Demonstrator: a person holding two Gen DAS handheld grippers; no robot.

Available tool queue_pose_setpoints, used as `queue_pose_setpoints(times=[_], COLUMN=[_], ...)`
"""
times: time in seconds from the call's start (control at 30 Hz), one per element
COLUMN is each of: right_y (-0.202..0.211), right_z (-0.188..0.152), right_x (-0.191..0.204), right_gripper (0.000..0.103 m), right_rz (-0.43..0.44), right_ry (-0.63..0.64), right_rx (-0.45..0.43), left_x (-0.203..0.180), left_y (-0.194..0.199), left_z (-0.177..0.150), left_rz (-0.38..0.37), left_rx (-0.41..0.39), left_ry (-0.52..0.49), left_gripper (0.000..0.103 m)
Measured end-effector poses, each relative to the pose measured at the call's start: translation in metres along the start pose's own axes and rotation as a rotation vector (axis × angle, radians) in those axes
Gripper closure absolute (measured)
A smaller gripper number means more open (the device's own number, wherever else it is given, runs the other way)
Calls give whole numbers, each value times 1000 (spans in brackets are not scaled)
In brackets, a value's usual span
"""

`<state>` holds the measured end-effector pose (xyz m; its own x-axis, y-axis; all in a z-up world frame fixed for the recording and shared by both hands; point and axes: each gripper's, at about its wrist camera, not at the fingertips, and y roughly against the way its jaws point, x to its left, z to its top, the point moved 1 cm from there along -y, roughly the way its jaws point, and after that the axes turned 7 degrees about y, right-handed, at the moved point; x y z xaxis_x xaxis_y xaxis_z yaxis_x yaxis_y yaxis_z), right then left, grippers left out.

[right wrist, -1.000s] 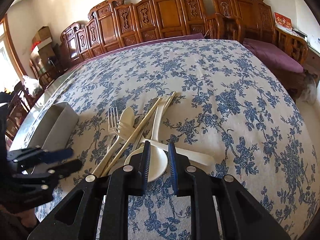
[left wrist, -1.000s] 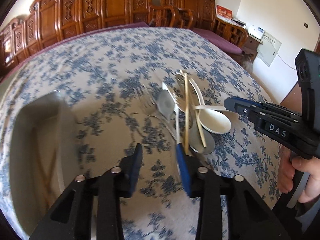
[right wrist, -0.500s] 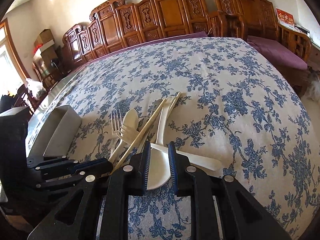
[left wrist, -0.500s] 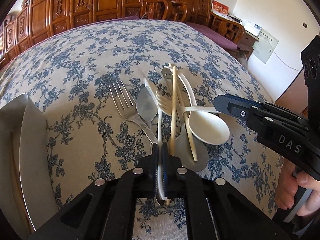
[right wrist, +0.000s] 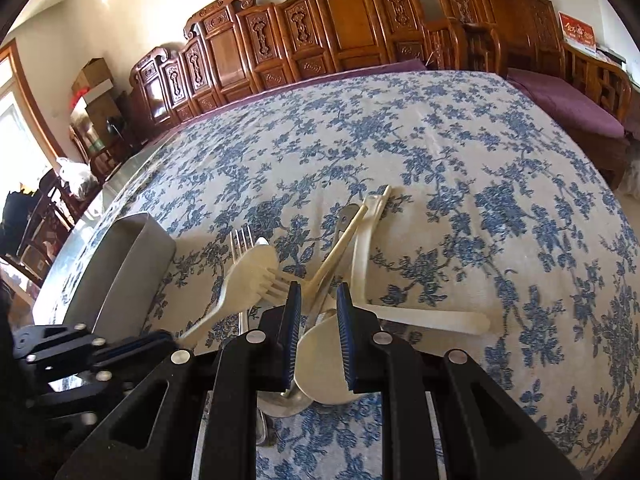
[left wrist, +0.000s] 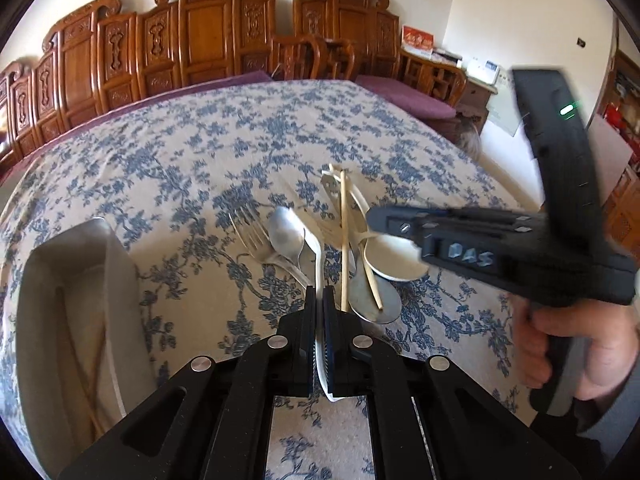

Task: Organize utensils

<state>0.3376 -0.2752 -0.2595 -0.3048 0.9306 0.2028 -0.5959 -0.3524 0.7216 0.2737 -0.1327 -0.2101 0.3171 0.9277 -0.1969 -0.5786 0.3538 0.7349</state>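
Note:
A pile of utensils lies mid-table: a metal fork [left wrist: 250, 236], a metal spoon [left wrist: 286, 236], wooden chopsticks [left wrist: 343, 236] and cream plastic spoons [left wrist: 394, 258]. My left gripper [left wrist: 319, 300] is shut on the handle of a cream plastic spoon [left wrist: 319, 272] and lifts it; its bowl [right wrist: 252, 276] shows raised in the right wrist view. My right gripper [right wrist: 318, 300] is open, its jaws over a cream spoon bowl [right wrist: 322, 364] and a chopstick [right wrist: 332, 256], holding nothing. It also shows in the left wrist view [left wrist: 374, 218].
A grey utensil tray [left wrist: 80, 320] with chopsticks inside stands at the left of the blue floral tablecloth [left wrist: 240, 140]; it shows in the right wrist view too [right wrist: 128, 268]. Carved wooden chairs [right wrist: 340, 28] line the far table edge.
My left gripper closed on the cream spoon's handle and has lifted it from the pile. The right gripper moved forward over the pile, staying open.

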Motion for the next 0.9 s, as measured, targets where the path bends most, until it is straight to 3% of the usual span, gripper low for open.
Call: queue_pose_setpoints(times=[0.4,0.9], right_y=[-21,-37], right_z=[-4,-14], right_x=[25,47], right_gripper=[83,83], right_rz=[-11,-68], right_ry=[36,94], right_rx=[60,141], left_x=[25,35], left_y=[37,65], left_z=[5,9], left_rz=[-82,-52], left_rx=[-93,-147], left_ry=[55,54], left_gripper=[101,101])
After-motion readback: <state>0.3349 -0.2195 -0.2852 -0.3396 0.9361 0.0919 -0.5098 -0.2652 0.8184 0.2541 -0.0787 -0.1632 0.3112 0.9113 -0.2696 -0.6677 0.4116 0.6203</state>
